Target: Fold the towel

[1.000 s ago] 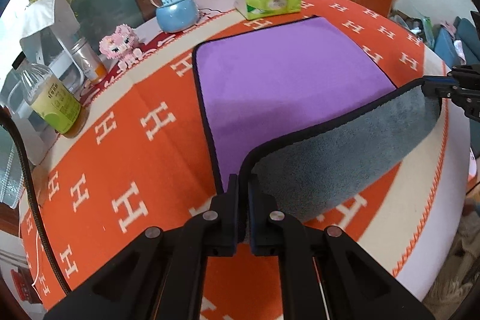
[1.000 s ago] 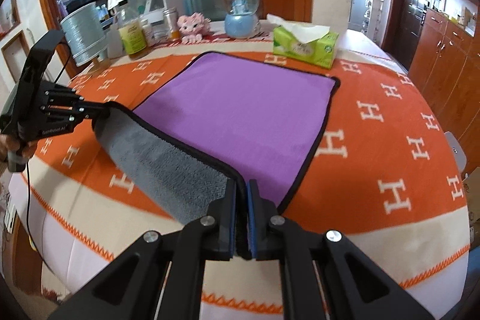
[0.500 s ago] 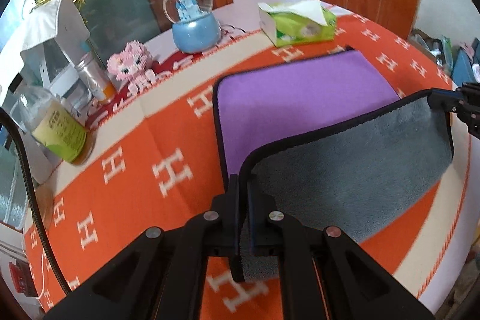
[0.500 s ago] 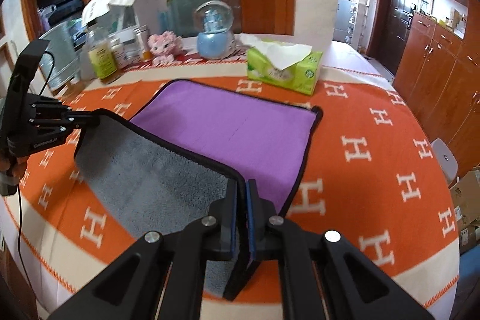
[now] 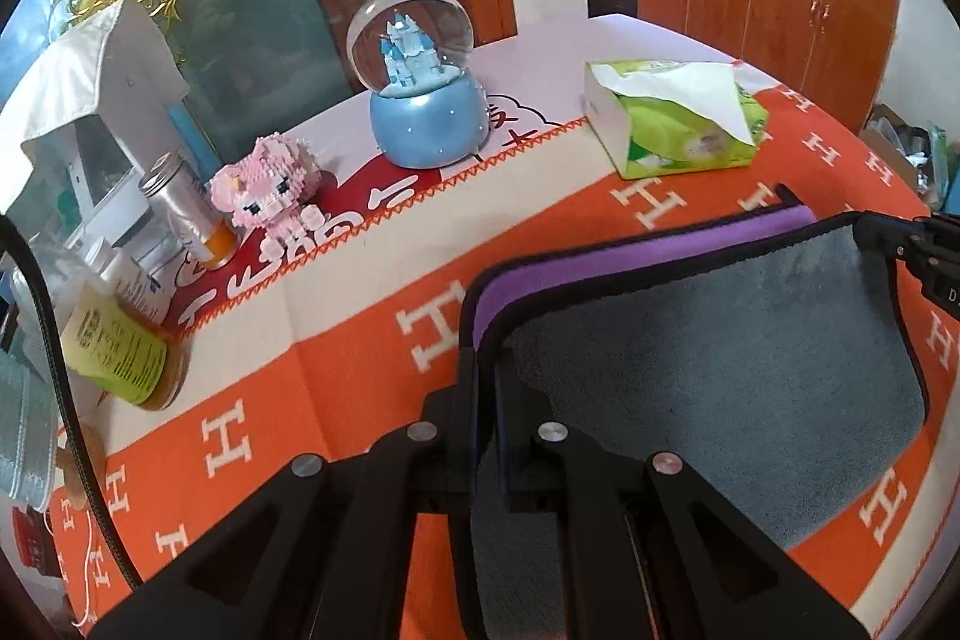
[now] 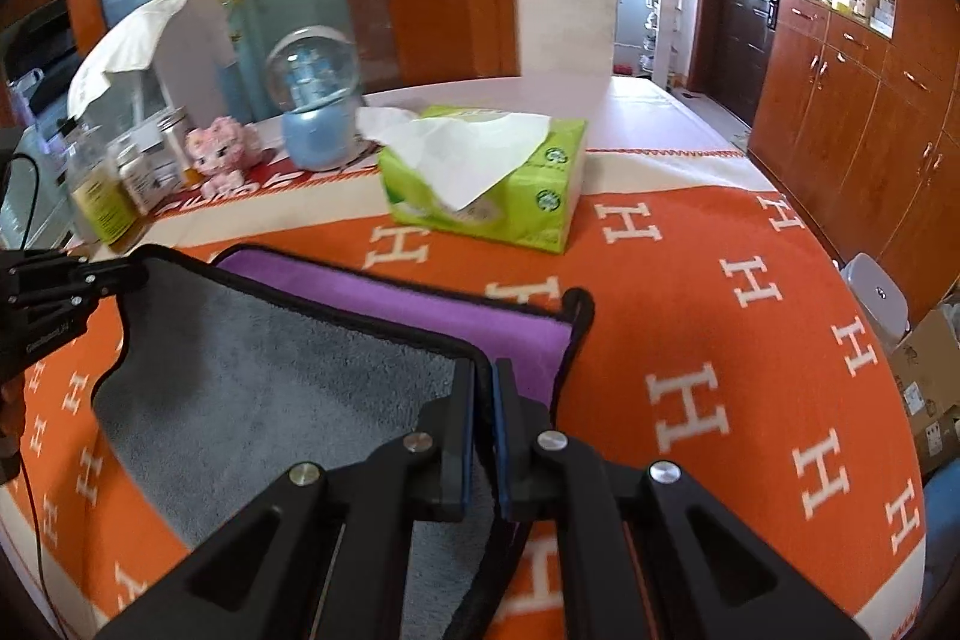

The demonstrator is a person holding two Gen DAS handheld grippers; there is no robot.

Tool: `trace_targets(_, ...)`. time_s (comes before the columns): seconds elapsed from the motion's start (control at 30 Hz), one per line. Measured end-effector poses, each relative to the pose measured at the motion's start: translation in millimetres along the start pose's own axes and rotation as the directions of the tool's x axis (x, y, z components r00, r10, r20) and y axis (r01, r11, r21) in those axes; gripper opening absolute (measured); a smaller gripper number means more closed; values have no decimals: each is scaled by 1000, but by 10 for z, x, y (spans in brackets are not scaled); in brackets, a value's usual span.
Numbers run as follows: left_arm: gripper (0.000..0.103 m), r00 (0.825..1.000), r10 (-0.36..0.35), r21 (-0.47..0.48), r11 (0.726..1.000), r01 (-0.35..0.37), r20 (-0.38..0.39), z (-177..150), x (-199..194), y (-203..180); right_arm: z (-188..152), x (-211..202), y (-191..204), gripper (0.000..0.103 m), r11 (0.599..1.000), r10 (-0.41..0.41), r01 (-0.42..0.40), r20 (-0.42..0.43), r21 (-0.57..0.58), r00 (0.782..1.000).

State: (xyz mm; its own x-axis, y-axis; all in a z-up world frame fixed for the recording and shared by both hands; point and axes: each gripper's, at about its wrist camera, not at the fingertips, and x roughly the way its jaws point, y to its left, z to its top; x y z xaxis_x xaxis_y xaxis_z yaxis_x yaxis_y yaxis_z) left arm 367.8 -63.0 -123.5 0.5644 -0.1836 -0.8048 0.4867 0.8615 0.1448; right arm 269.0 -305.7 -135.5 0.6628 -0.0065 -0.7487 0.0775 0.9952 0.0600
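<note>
Plush, limp microfibre towel (image 5: 708, 340) drapes near the tissue box (image 6: 486, 178); left tool (image 5: 486, 400) and right tool (image 6: 485, 400) each pinch a bound corner, the surest hold

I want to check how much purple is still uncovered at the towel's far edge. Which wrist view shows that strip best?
The right wrist view: the purple strip runs broad and unblocked beyond the grey flap. In the left wrist view the same strip is a thin, foreshortened band, blurred along the fold.
</note>
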Motion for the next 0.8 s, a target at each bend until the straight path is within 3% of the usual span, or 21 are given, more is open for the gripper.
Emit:
trace_targets(0.57, 3, 997, 73, -58, 995, -75, -34, 287, 542, -49, 197, 461, -93, 6, 997, -77, 77, -40, -1, 996)
trace_targets(0.67, 6, 995, 90, -60, 994, -93, -45, 292, 577, -78, 229, 450, -103, 16, 996, -92, 92, -44, 0, 995)
trace_targets(0.7, 9, 994, 95, -65, 993, -98, -50, 297, 587, -81, 248, 443, -118, 24, 995, -100, 100, -44, 5, 994)
trace_targets(0.77, 39, 993, 98, -92, 990, -104, -68, 307, 593, -50, 288, 401, -161, 40, 993, -117, 117, -25, 20, 993)
trace_targets(0.8, 66, 992, 105, -116, 987, -112, -68, 312, 572, -26, 308, 371, -184, 49, 992, -119, 119, -12, 30, 993)
